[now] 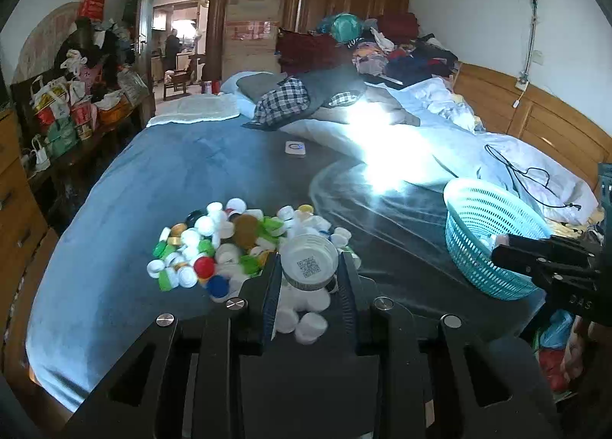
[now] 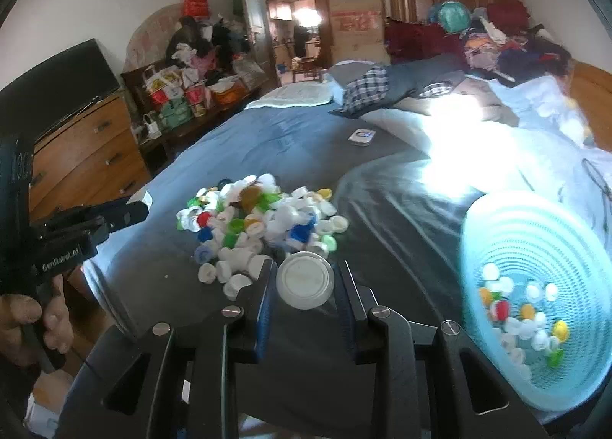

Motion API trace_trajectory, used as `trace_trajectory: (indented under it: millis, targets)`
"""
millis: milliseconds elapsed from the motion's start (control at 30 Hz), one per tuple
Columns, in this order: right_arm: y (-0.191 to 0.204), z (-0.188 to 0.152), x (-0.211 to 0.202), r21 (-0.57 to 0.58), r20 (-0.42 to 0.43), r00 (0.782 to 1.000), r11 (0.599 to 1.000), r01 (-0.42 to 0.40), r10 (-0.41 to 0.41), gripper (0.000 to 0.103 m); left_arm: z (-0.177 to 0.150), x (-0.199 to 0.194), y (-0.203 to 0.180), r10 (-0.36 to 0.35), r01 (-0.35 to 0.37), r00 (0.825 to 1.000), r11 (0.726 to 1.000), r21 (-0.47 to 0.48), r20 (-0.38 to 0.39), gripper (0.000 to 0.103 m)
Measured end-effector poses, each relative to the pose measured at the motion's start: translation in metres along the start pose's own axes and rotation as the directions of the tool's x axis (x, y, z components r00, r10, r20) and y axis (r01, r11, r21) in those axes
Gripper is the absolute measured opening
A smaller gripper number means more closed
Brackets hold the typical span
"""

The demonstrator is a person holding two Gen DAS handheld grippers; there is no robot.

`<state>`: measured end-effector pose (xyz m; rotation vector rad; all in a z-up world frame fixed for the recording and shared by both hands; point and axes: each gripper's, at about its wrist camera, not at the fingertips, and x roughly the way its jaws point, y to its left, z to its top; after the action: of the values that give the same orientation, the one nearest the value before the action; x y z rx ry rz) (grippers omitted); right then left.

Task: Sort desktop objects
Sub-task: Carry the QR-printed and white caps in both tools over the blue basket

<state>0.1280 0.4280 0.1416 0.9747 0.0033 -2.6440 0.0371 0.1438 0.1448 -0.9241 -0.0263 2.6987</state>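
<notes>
A person works over a bed spread with a blue blanket [image 1: 126,178], a handheld two-finger claw in each hand. In the left wrist view, the left gripper [image 1: 309,266] sits low in the centre of the frame, its jaws clamped on a wide white cap [image 1: 309,262] held with its hollow side up, a printed square code visible inside. Just beyond it, centre-left of the frame, lies the pile of bottle caps [image 1: 229,243], mostly white, with green, yellow, red and blue ones mixed in. At the right edge of that view the right gripper's dark body reaches in front of a turquoise mesh basket [image 1: 482,224], which rests tilted on the bed.

In the right wrist view, the right gripper [image 2: 305,280] is likewise low and centred, its jaws closed on a large white lid [image 2: 305,280] held with its flat top toward the camera. The cap pile spreads across the middle of that frame, and the basket fills the lower right, blurred, with assorted caps [image 2: 524,316] already lying inside. At the lower left a hand [image 2: 28,324] grips the black handle of the other tool. A small white device [image 1: 295,148] with a blue light lies on the blanket higher in the frame, near a bright patch of glare on the bedding.
</notes>
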Motion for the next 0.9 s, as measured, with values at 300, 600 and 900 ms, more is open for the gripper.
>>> trace_trajectory:
  millis: [300, 600, 900]
  targets:
    - [-0.041, 0.006, -0.03, 0.057, 0.036, 0.998, 0.997, 0.052, -0.054, 0.032, 0.017, 0.009, -0.056, -0.063, 0.065, 0.998, 0.995, 0.08, -0.029, 0.025]
    - [-0.098, 0.01, -0.049, 0.123, 0.041, 0.99, 0.984, 0.126, -0.132, 0.032, 0.039, 0.037, -0.13, -0.171, 0.184, 0.981, 0.972, 0.149, -0.091, 0.025]
    - [-0.166, 0.012, -0.068, 0.204, 0.032, 0.973, 0.954, 0.219, -0.23, 0.032, 0.071, 0.066, -0.211, -0.273, 0.298, 0.952, 0.929, 0.219, -0.137, 0.025]
